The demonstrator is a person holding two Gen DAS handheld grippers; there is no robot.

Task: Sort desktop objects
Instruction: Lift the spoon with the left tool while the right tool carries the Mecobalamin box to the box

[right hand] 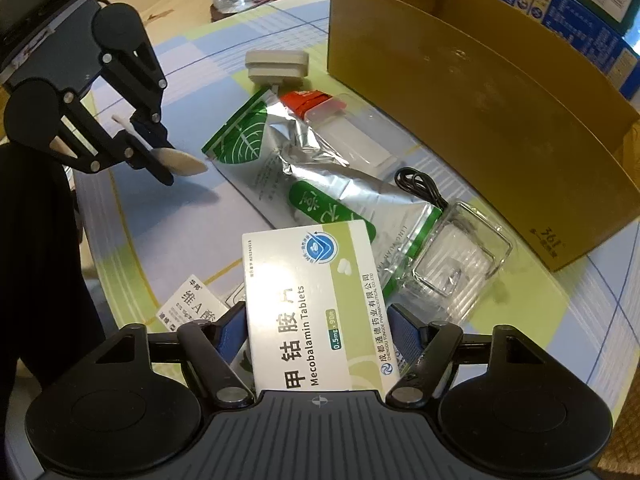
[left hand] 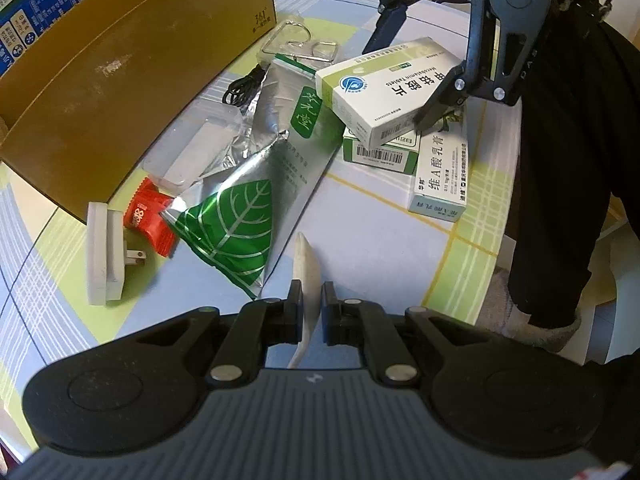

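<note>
The left claw pinches a white plastic spoon between its pads, bowl forward, above the checked desk. The right claw is closed on a Mecobalamin Tablets box, tilted above two other medicine boxes: a green-and-white one and a tretinoin cream carton. Near the desk's middle lies a silver pouch with a green leaf, with a red sachet, a white plug adapter, a coiled black cable and clear plastic packaging around it. An open brown cardboard box stands just beyond.
</note>
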